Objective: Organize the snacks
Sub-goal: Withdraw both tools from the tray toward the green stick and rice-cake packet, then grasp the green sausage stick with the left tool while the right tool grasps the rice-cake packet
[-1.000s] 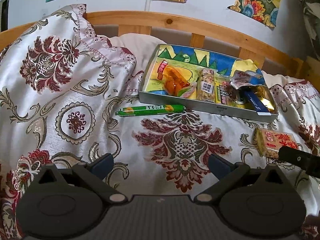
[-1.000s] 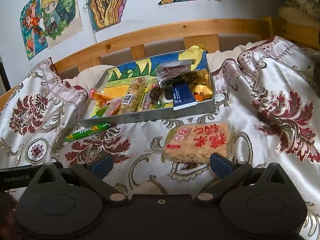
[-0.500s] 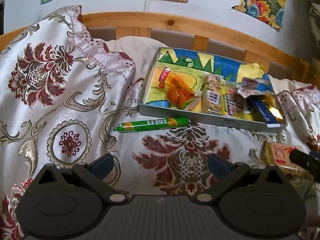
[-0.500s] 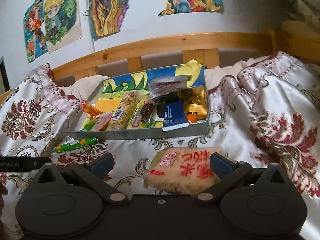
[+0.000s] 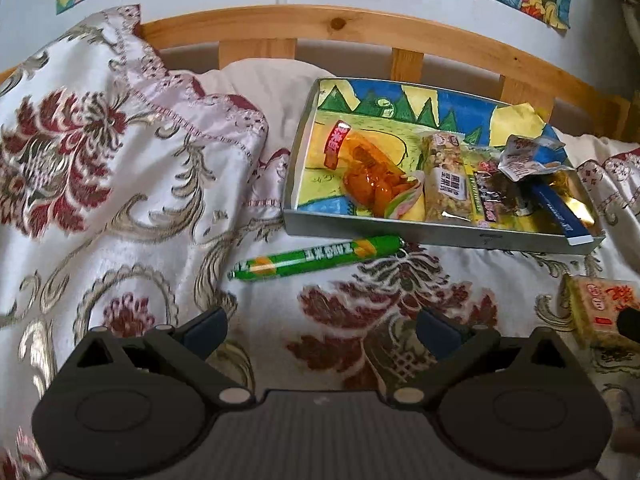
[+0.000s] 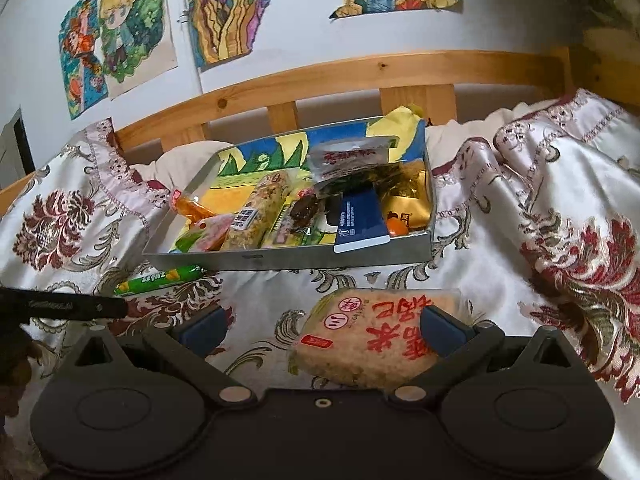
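Shallow grey metal tray (image 6: 288, 258) with a painted bottom sits on floral satin bedspread (image 5: 120, 184), packed with snack packets. Green sausage stick (image 5: 316, 258) lies just in front of tray's left corner. Left gripper (image 5: 322, 326) fingers spread wide, empty. Right gripper (image 6: 322, 326) also wide open, straddling clear-wrapped rice cracker block with red lettering (image 6: 372, 340) in front of tray
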A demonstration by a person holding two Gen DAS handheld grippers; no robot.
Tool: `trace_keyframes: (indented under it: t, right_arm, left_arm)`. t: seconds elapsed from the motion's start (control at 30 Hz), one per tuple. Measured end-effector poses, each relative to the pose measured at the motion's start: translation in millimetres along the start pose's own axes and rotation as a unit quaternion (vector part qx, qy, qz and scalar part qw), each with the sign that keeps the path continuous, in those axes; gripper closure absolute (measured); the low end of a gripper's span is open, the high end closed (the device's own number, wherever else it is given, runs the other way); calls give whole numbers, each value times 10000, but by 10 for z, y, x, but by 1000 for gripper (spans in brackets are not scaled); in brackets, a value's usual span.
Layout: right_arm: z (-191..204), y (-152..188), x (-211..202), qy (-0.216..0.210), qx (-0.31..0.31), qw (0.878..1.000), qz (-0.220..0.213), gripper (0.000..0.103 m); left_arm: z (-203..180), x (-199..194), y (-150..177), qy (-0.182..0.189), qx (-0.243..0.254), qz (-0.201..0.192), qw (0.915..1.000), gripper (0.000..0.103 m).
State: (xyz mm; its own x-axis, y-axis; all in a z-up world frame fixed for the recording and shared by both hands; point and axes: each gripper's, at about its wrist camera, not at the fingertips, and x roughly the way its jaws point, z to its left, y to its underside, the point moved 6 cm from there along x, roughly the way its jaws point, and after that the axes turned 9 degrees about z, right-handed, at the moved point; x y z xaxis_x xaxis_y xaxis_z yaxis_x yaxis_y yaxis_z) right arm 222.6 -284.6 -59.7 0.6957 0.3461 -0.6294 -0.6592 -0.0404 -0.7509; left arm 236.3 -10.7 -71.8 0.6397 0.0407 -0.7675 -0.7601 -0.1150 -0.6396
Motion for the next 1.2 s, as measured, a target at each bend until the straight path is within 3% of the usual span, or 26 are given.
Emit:
trace_keyframes:
  t: [0.2,0.37,0.53,0.7,0.83,1.2]
  right_arm:
    - [-78,-24,30,-14,-53,10000,-42,1]
    - [-157,-77,105,-104,-99,9999,-76,1]
    - [-312,-131,208,148,73,9998,-74,1]
    - [-504,-65,324,71,617,9978,237,1]
    - [-443,-50,330,-76,508,9984,255,0]
    - [-44,38,361,-486,-35,9979,437,1]
  left_arm:
    - [-15,187,-280,63,641,-139,9978,1]
    - [-31,475,-427,181,978,171,9949,1]
    - [-54,742,-497,288,1258,412,9908,1]
    - [-207,931,-484,595,1476,709,9847,1]
    - [-291,1010,-448,949,1446,967,9802,1]
    - [-647,823,-172,1167,1905,1245,9668,6]
